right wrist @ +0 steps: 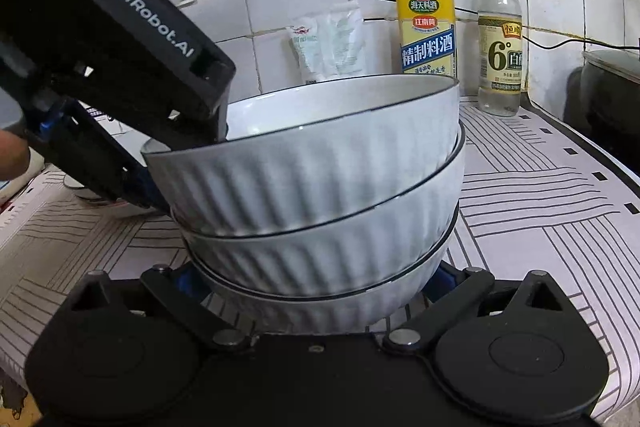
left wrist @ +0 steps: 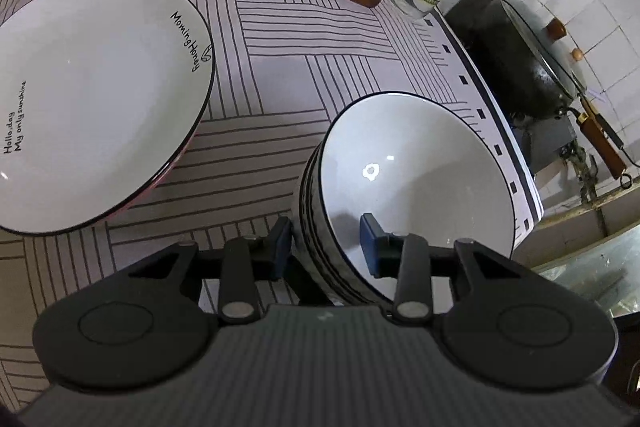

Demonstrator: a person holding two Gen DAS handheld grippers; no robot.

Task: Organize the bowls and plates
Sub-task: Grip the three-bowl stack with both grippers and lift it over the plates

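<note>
Three white ribbed bowls with dark rims sit nested in a stack [right wrist: 320, 203] on the striped counter mat [left wrist: 280, 75]. The top bowl [left wrist: 408, 179] is tilted. My left gripper [left wrist: 326, 239] straddles the near rim of the stack, one finger outside and one inside; the jaws look open around the rim, not pressed. In the right wrist view the left gripper [right wrist: 160, 163] reaches the stack's left rim. My right gripper [right wrist: 316, 283] is open, its fingers either side of the bottom bowl's base. A stack of white plates [left wrist: 92, 99] with black lettering lies to the left.
A cooking wine bottle [right wrist: 426, 23], a vinegar bottle [right wrist: 500, 43] and a white bag [right wrist: 332, 43] stand at the tiled back wall. A black wok with a glass lid [left wrist: 520, 55] sits on a stove beyond the counter's right edge. A cable runs along the wall.
</note>
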